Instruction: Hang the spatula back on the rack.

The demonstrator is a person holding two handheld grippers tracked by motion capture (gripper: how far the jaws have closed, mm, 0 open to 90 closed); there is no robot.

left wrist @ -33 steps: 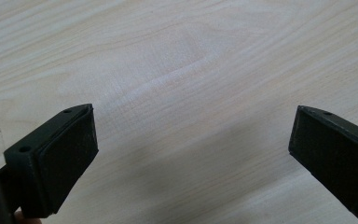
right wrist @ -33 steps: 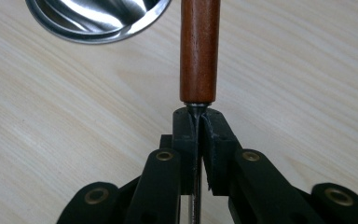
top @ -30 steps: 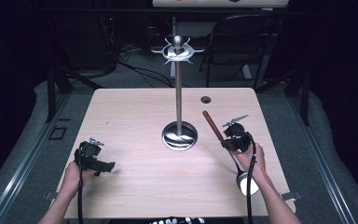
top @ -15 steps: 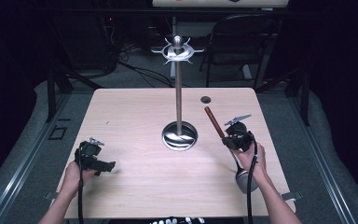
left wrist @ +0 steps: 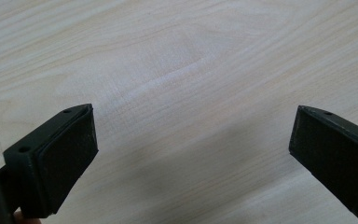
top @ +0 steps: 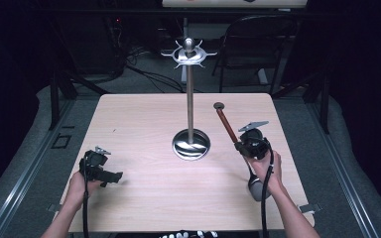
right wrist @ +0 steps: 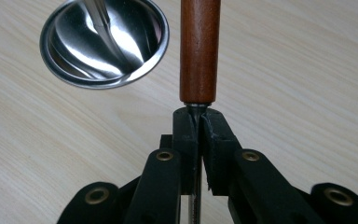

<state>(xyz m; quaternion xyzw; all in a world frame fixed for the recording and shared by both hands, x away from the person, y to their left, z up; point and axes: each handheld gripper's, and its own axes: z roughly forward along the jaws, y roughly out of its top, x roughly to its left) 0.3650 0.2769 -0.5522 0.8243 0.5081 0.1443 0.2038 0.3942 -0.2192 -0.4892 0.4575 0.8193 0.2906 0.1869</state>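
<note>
A ladle with a red-brown wooden handle [top: 226, 125] is in my right gripper [top: 239, 144], which is shut on the thin metal shaft just below the wood. The handle [right wrist: 199, 51] slants up and away toward the table's back. Its steel bowl [top: 256, 187] hangs beside the person's right wrist. A steel utensil stand [top: 190, 104] rises from a round base [right wrist: 105, 42] at the table's middle, with a ring of hooks [top: 189, 52] on top. My left gripper [top: 110, 176] rests at the front left, open, its jaws [left wrist: 193, 123] wide over bare wood.
The pale wooden table [top: 139, 124] carries a small dark round thing [top: 219, 105] just past the handle's tip. A chair [top: 258, 44] and cables stand on the dark floor behind the table.
The ladle's handle tip has swung farther toward the back of the table, and the bowl has shifted slightly left. The left gripper has kept still.
</note>
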